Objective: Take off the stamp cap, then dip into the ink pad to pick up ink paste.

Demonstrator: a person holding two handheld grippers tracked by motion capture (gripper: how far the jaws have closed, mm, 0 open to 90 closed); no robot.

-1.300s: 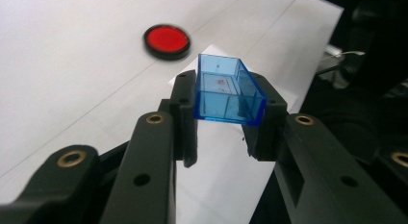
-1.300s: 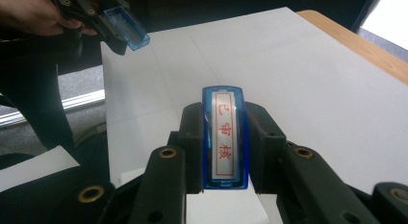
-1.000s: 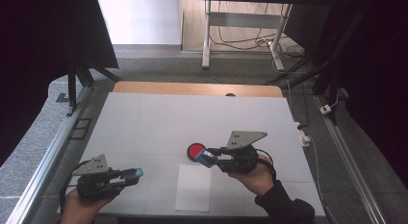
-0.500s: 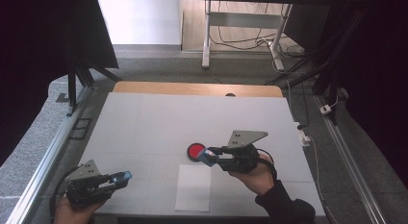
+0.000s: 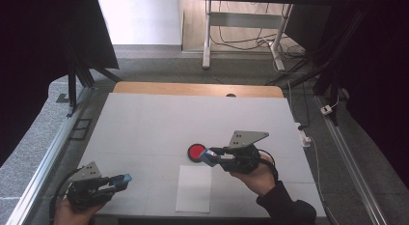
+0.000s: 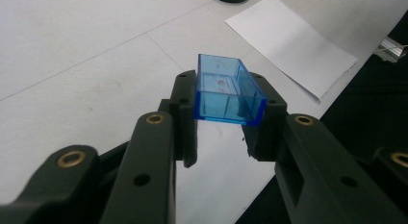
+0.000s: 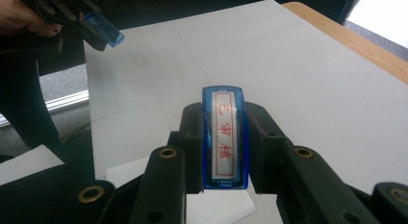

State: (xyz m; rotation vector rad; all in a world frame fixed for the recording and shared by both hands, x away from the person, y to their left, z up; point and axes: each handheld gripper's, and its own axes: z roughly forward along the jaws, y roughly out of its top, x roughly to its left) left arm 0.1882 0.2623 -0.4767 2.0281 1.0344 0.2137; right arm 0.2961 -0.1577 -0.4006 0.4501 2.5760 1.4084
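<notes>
Blue plastic stamp with red-lettered white label (image 7: 224, 140) sat clamped between right gripper (image 5: 212, 156) fingers, round red ink pad (image 5: 196, 151) just off fingertips. Clear blue plastic stamp cap (image 6: 227, 91) pinched in left gripper (image 5: 123, 179), white paper sheet (image 5: 194, 188) lying between both grippers.

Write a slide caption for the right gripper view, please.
Right gripper fingers clamp a blue stamp, red characters facing up, above the white table.

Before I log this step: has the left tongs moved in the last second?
Yes. The left tongs, shut on the blue cap, drew away from the white paper toward the table's near-left corner.
</notes>
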